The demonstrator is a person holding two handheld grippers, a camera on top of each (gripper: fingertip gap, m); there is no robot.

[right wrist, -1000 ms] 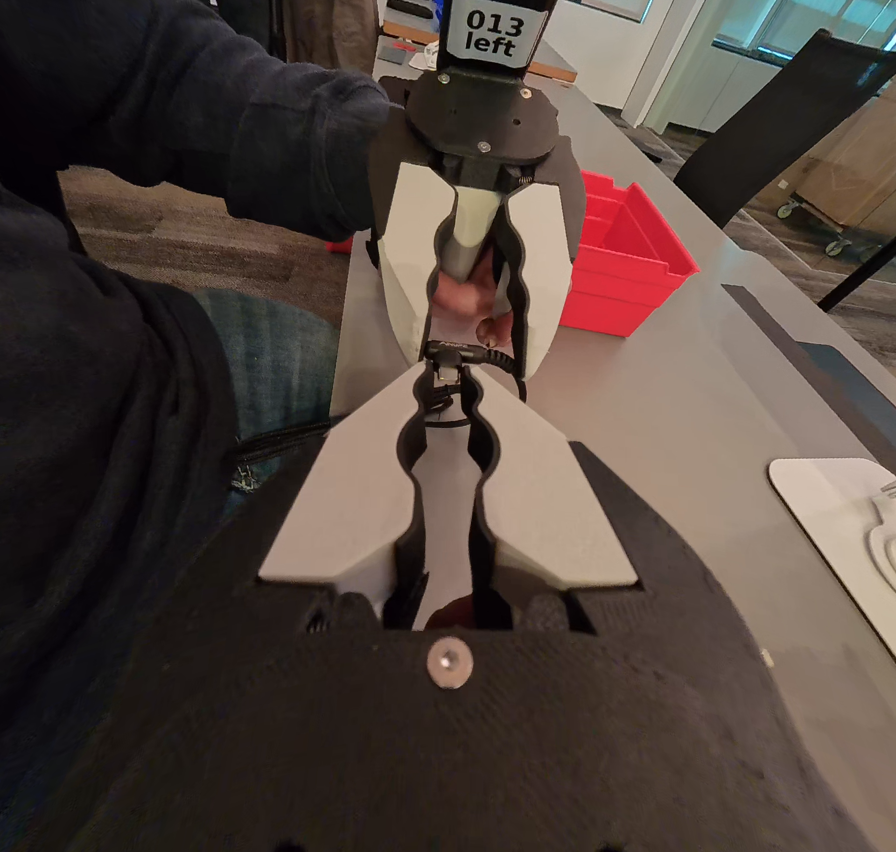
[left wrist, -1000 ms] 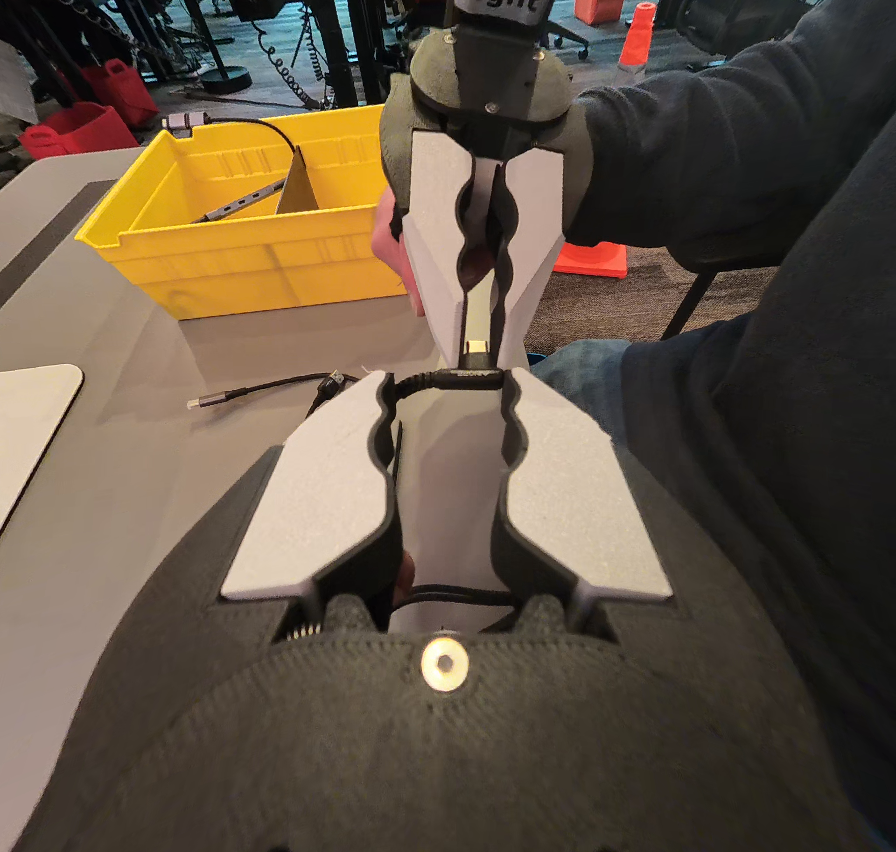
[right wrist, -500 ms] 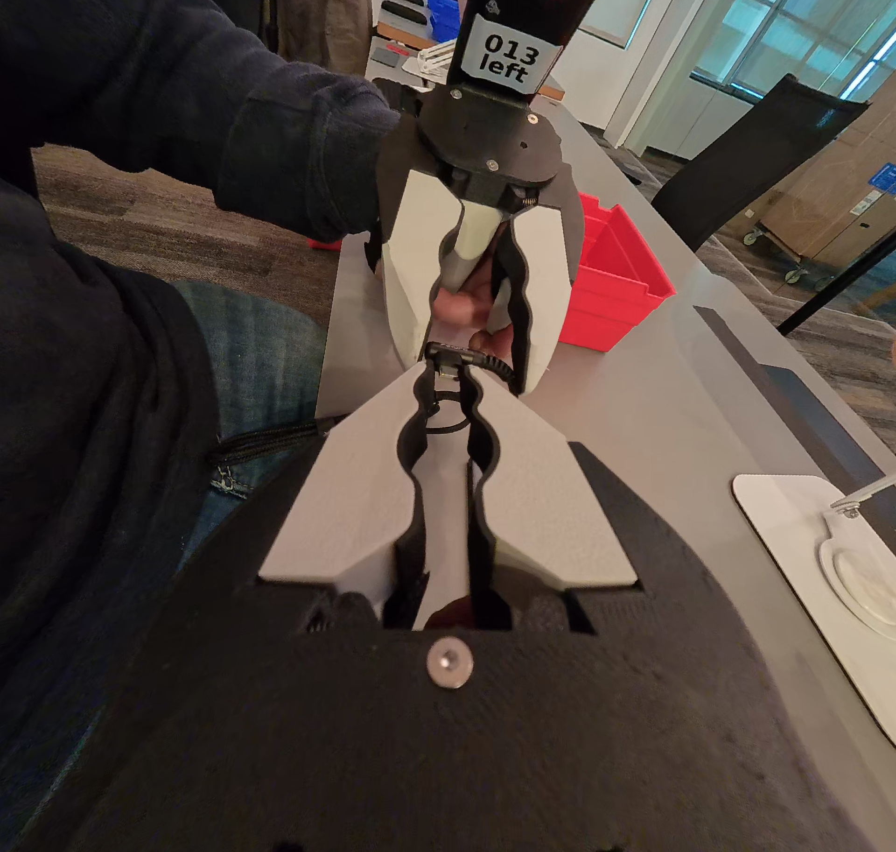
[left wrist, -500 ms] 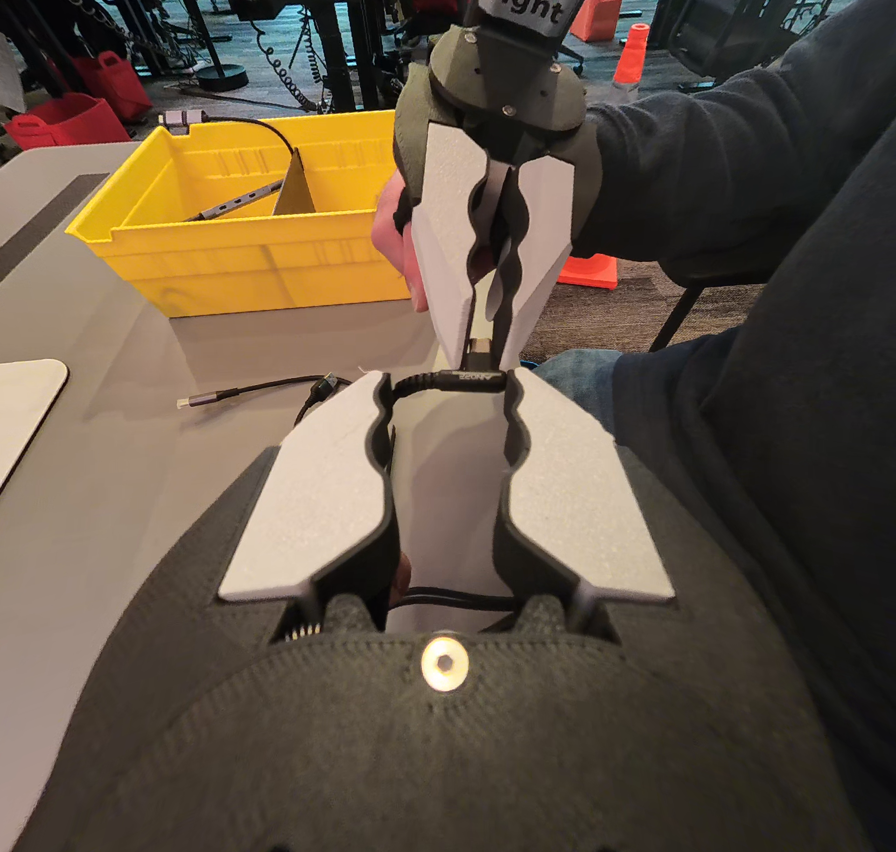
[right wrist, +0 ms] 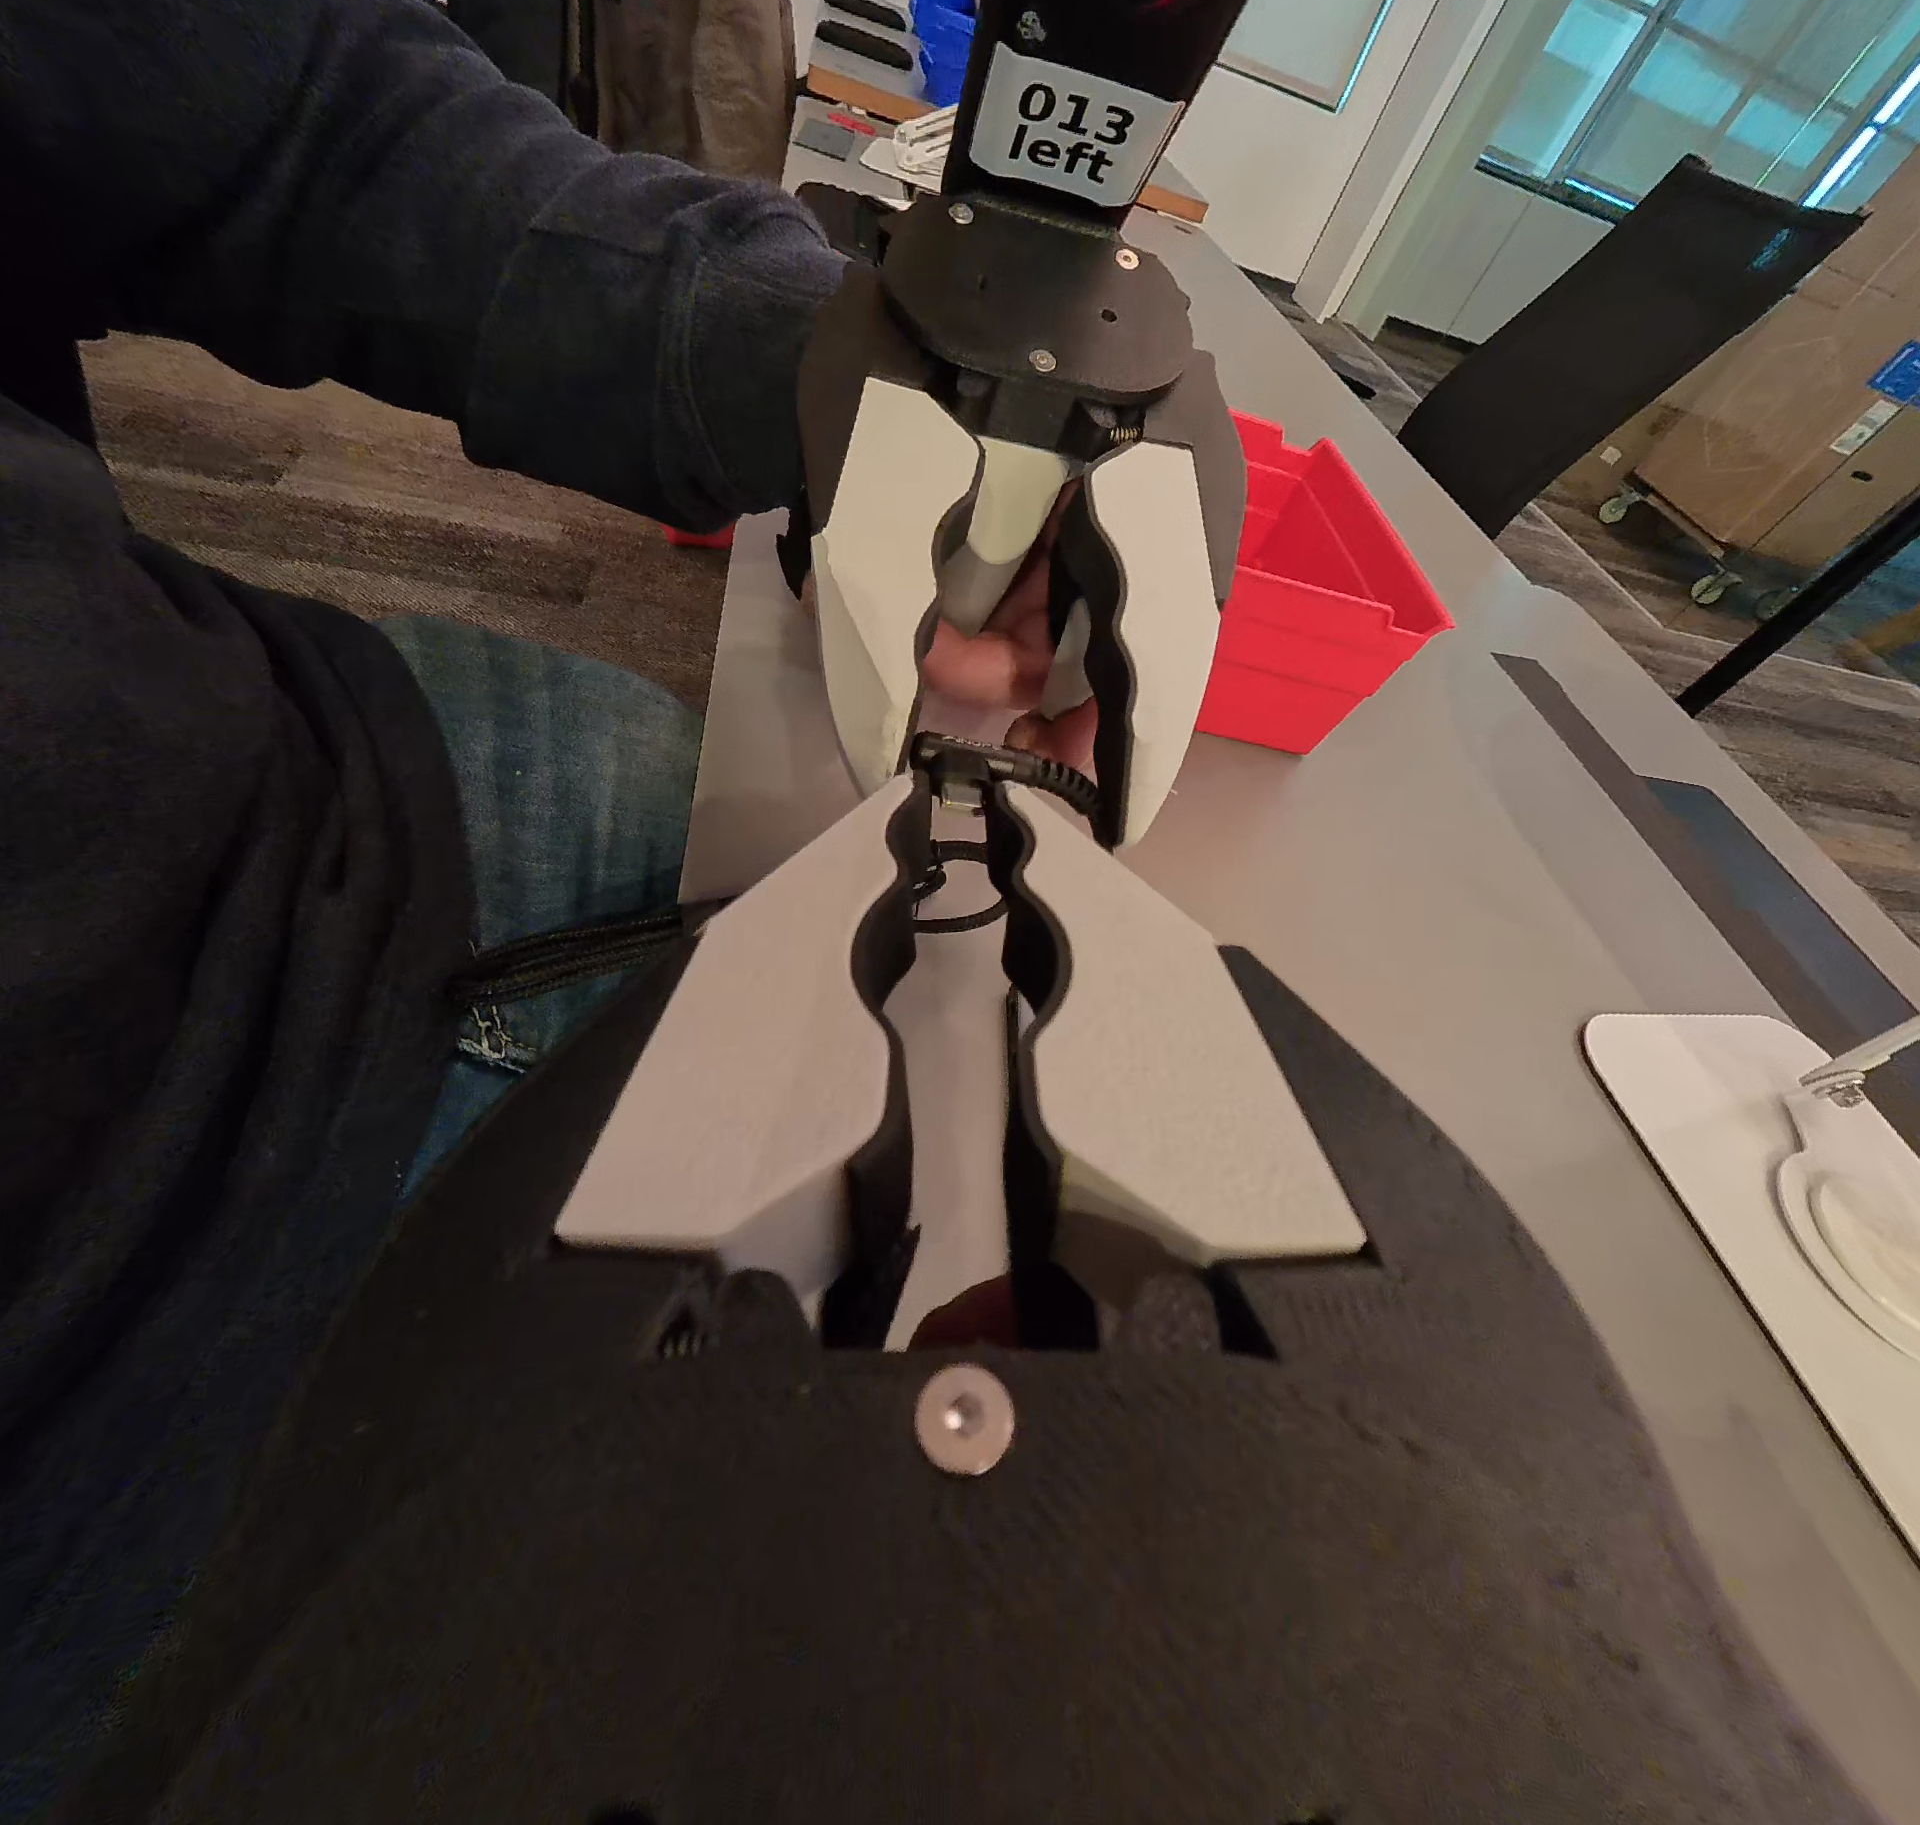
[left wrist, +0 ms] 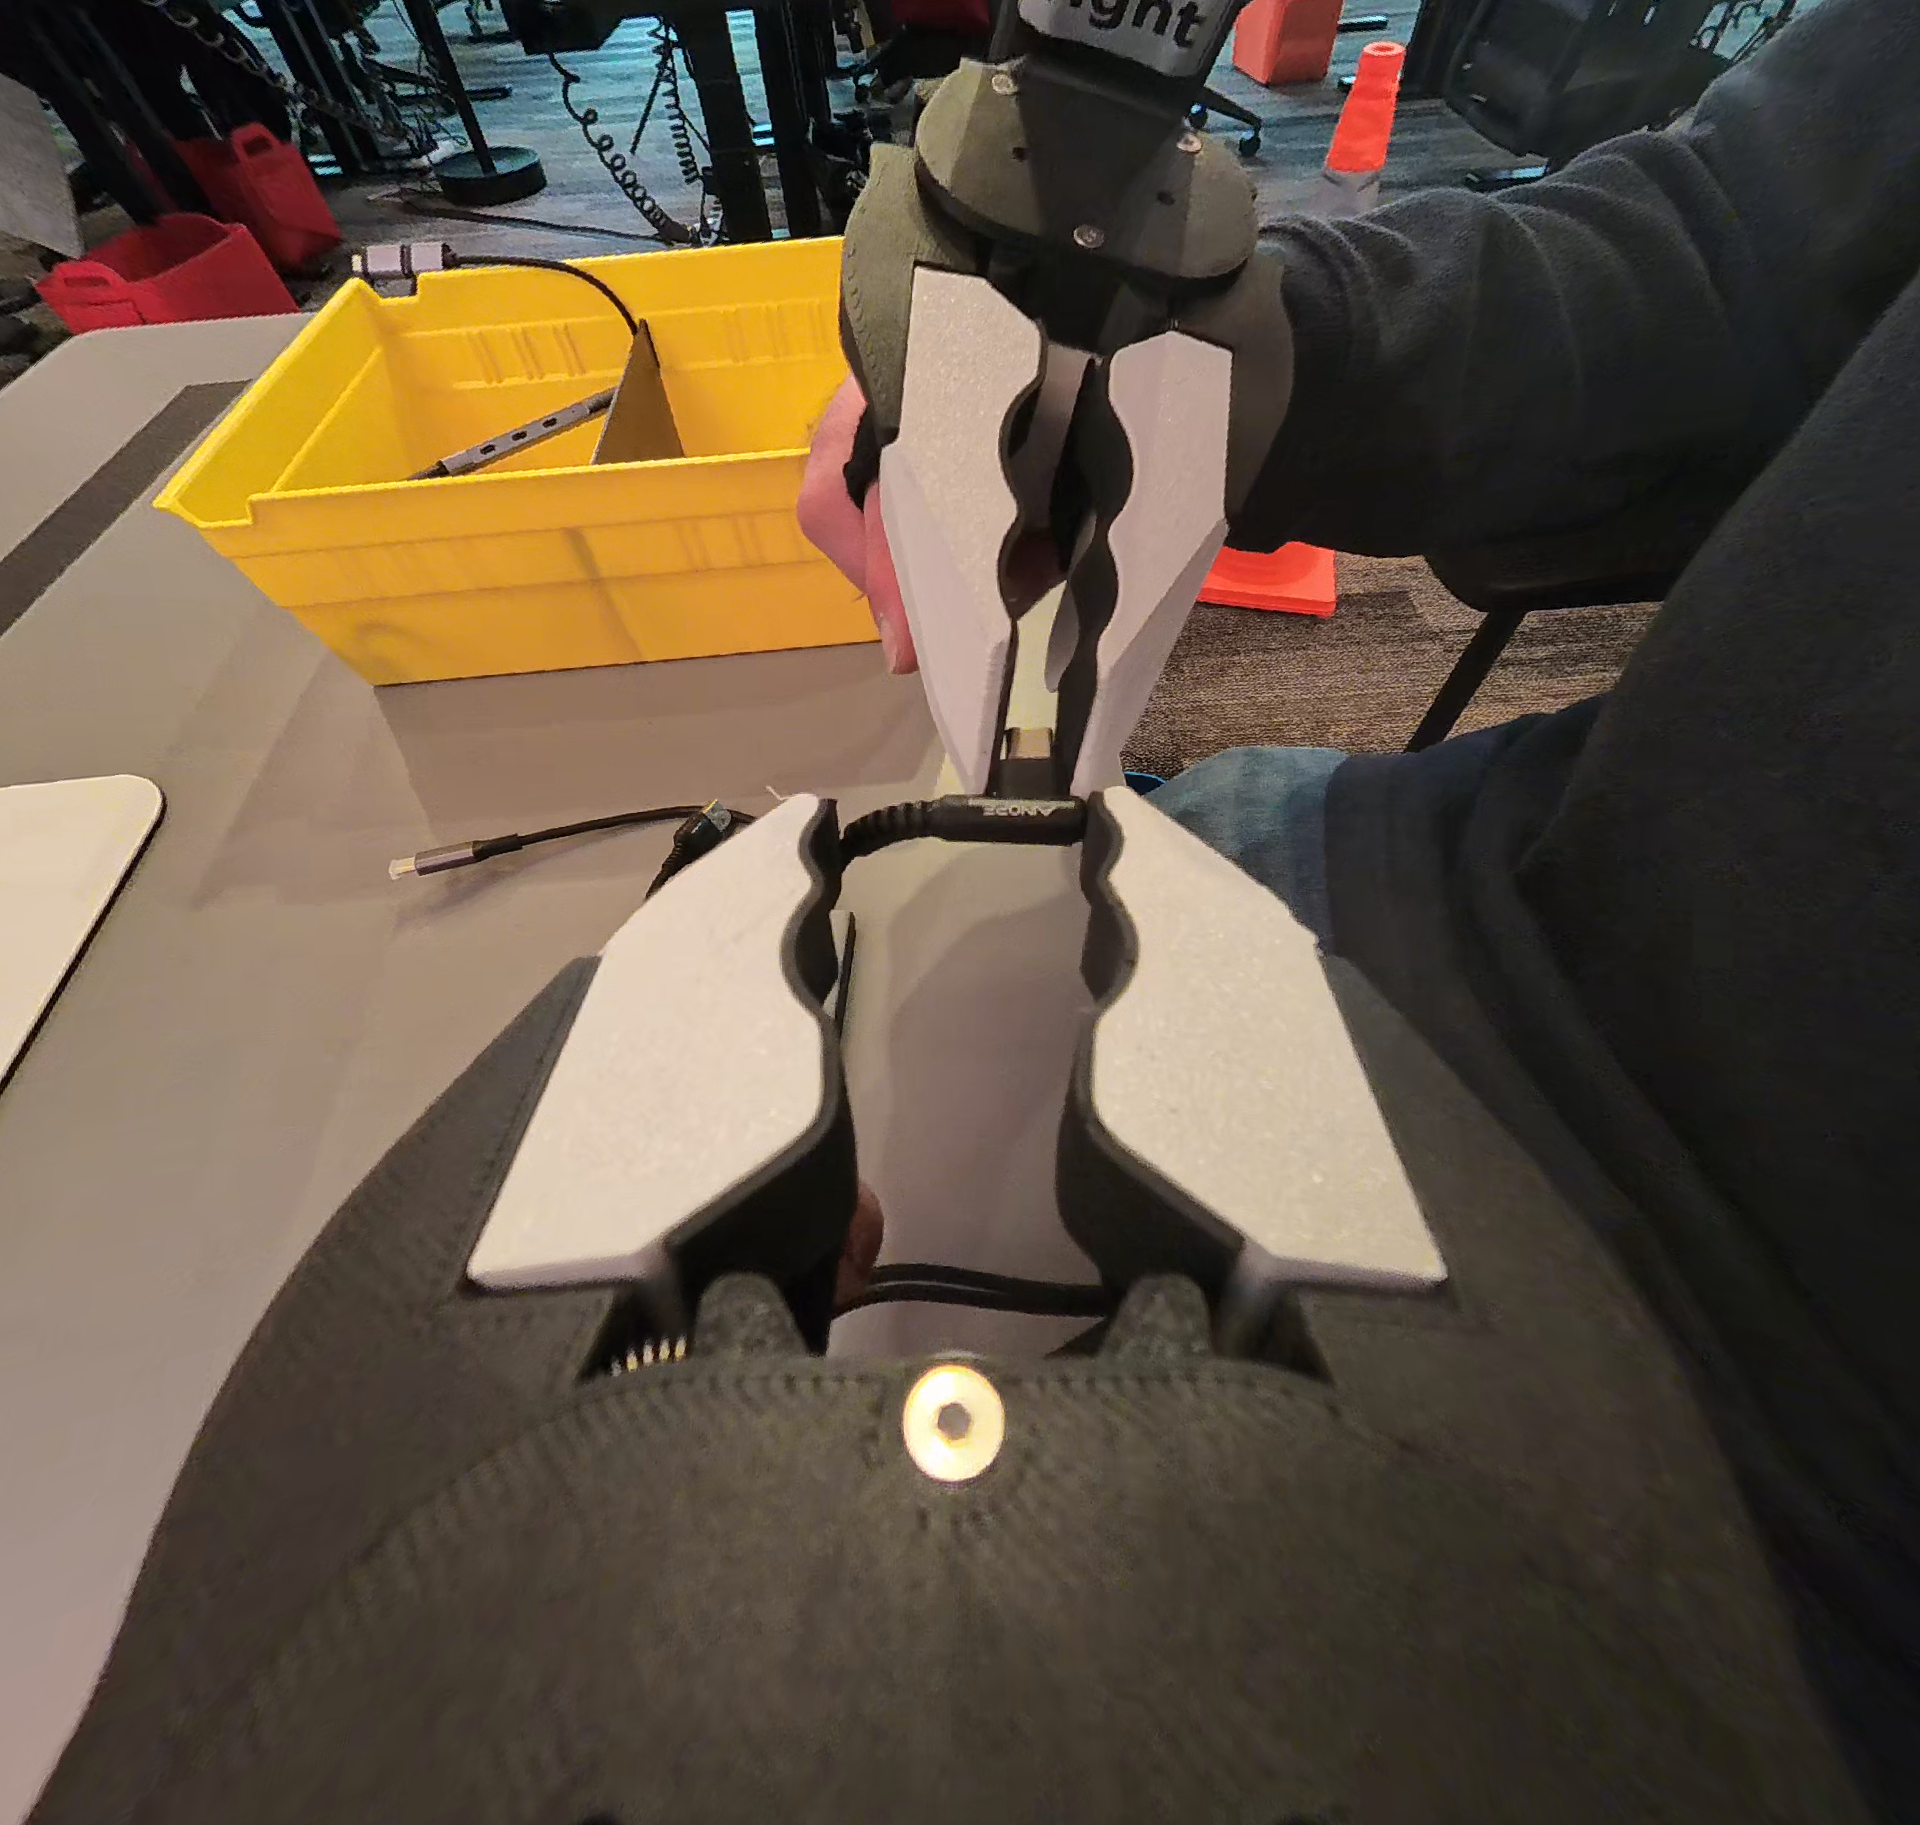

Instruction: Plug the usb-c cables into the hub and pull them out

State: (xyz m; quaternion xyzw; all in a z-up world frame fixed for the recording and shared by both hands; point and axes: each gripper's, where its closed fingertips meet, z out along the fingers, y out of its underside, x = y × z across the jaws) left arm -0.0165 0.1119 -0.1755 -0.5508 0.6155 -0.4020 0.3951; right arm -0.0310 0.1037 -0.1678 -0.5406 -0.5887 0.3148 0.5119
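— Left tongs (left wrist: 961, 819)?
— Clamped on the black right-angle plug (left wrist: 997, 811) of the usb-c cable (left wrist: 540, 845), plug lying crosswise between the tips. Seen from the right wrist view too, left tongs (right wrist: 1003, 767) pinching that same plug (right wrist: 961, 757).

— Right tongs (left wrist: 1029, 747)?
— Pointing down at the left ones, tip to tip, clenched around a small grey hub (left wrist: 1029, 741). Only its end visible between the tips. Whether plug and hub are fully mated: cannot tell.

— Rest of the cable?
— Trailing left over the grey surface (left wrist: 260, 944), its free metal end lying flat, apart from everything.

— Around it?
— Yellow bin (left wrist: 540, 549) further back on the surface, a second hub (left wrist: 520, 440) leaning inside, its cable draped over the rim. Red bin (right wrist: 1320, 622) behind the left tongs in the right wrist view. White pad (right wrist: 1714, 1193) at the right edge there.
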